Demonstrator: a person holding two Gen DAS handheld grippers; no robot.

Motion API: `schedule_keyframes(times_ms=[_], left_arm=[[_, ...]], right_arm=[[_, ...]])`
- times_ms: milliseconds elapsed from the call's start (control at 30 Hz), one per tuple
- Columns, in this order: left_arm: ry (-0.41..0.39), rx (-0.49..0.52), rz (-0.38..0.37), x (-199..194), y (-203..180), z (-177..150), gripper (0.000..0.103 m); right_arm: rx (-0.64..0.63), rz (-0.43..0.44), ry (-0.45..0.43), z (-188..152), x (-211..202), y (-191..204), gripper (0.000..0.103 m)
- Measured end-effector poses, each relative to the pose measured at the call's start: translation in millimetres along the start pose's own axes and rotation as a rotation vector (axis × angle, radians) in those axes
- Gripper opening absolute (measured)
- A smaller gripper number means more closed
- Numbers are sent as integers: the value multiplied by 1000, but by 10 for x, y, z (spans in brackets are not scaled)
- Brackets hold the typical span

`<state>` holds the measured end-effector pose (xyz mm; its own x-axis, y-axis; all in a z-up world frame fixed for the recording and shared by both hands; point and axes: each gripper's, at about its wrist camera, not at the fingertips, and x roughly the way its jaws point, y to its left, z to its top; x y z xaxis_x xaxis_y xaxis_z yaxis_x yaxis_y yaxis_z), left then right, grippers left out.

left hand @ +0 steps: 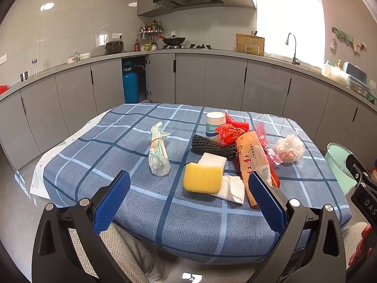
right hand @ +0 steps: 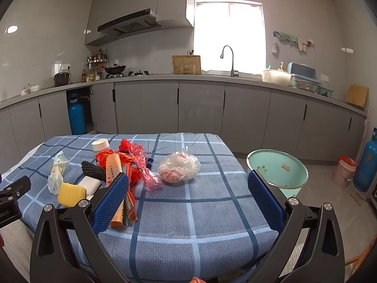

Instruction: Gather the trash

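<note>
A: State of each claw?

B: Left claw (left hand: 188, 193): released, nothing between its blue, stud-textured pads. Right claw (right hand: 187, 193): released too, same pads, nothing held. Both hover at the near edge of the table (left hand: 200, 231).

A: Table surface?

B: Waffle-weave cloth (right hand: 188, 235), blue, with a dark and pale blue grid.

A: Trash location and materials?

B: All on the cloth, mostly in one cluster. Yellow sponge (left hand: 203, 177), rounded block, porous. White foam block (left hand: 213, 160) touching it behind. Folded paper towel (left hand: 232, 188), embossed, just beside the sponge. Black netting (left hand: 212, 145), ribbed, rolled. Orange wrapper (left hand: 253, 158), long, glossy, with Chinese print I cannot read. Red crinkled plastic (left hand: 229, 132). White cylindrical cup (left hand: 215, 123) with a blue label band, text illegible.

A: Items apart from the cluster?

B: Clear bag (left hand: 159, 152) tied with a rubber band, to the left. Crumpled white bag (right hand: 179, 165) with red lettering, to the right.

A: Receptacle?

B: Mint-green round bin (right hand: 278, 169), off the table's right edge.
</note>
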<state>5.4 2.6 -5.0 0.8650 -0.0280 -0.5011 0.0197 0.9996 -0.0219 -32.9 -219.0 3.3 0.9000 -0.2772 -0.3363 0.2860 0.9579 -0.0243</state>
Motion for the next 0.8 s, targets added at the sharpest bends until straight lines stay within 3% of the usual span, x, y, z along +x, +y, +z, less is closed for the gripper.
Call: schedule_keyframes(times_ms=[800], left_arm=[[10,-4,2,38,19,-23,99]], right_arm=[[-1,-2,9,-5,7,-4,99]])
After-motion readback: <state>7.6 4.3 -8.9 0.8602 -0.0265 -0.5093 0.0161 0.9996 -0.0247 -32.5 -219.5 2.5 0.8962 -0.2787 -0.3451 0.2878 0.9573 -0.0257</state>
